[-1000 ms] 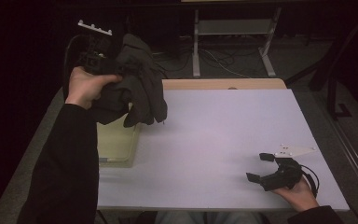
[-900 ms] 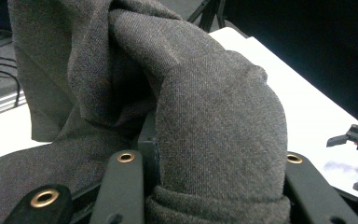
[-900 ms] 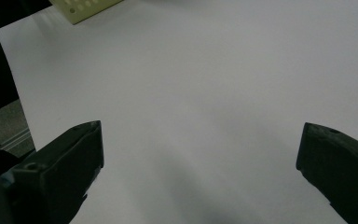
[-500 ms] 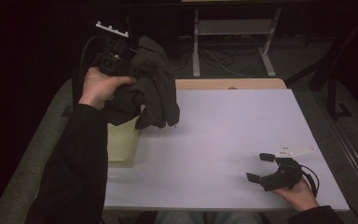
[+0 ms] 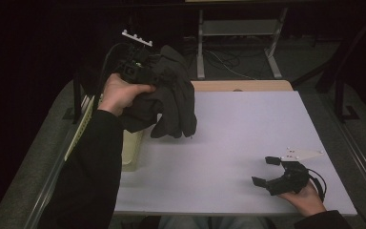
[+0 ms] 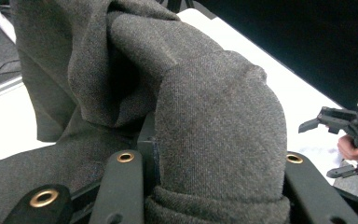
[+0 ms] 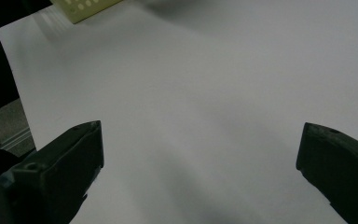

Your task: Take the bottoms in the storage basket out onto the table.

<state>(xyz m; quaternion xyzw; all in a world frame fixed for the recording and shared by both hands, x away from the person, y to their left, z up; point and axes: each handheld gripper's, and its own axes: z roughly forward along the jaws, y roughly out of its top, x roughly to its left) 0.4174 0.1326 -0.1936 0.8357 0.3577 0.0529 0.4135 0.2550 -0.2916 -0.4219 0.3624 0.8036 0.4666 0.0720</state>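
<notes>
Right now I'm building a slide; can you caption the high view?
Left gripper lifts a dark cloth above the white table; right gripper rests open.

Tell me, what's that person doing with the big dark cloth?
A person holds a gripper in each hand. The left gripper is clamped on a dark grey garment and holds it up in the air over the left part of the white table, beside a pale yellow basket. The cloth hangs bunched, clear of the tabletop. The right gripper rests open near the table's front right edge, holding nothing.
</notes>
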